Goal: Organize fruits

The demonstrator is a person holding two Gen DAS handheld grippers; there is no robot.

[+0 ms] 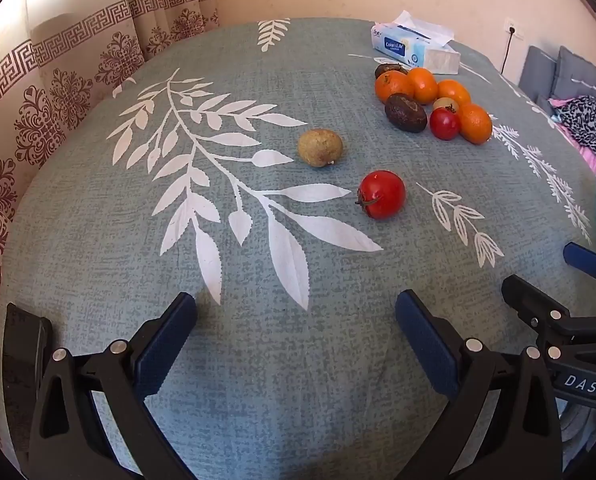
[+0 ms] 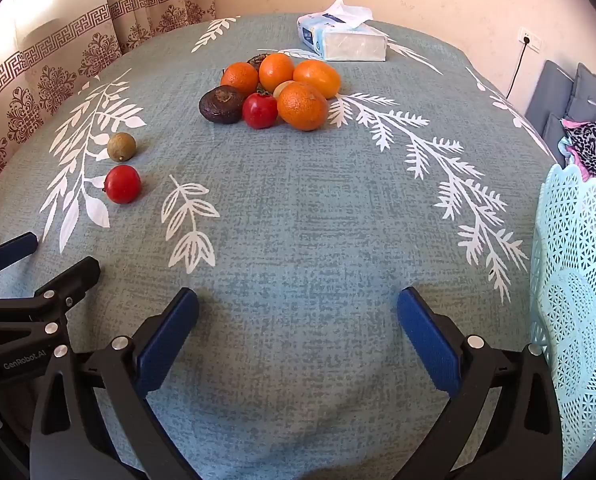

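A counter (image 2: 298, 220) with a blue-green cloth with white leaves stands by a curtain and a pale wall. A pile of fruit (image 2: 274, 88) sits at about 12 o'clock in the right claw's view: four oranges, a red tomato, a dark brown fruit and a few small ones tucked in. A loose tomato (image 1: 381, 195) and a small brown-green fruit (image 1: 320, 147) lie near each other, well apart from the pile, at about 10 o'clock in that same view. A tissue box (image 2: 343, 40) sits behind the pile. A light blue basket (image 2: 577, 272) stands at 3 o'clock, and what is inside is hidden. The left claw (image 1: 296, 332) is spread wide and holds nothing. The right claw (image 2: 298, 332) is spread wide and holds nothing too. I think the job has hardly started, as all the fruit seen is on the cloth.
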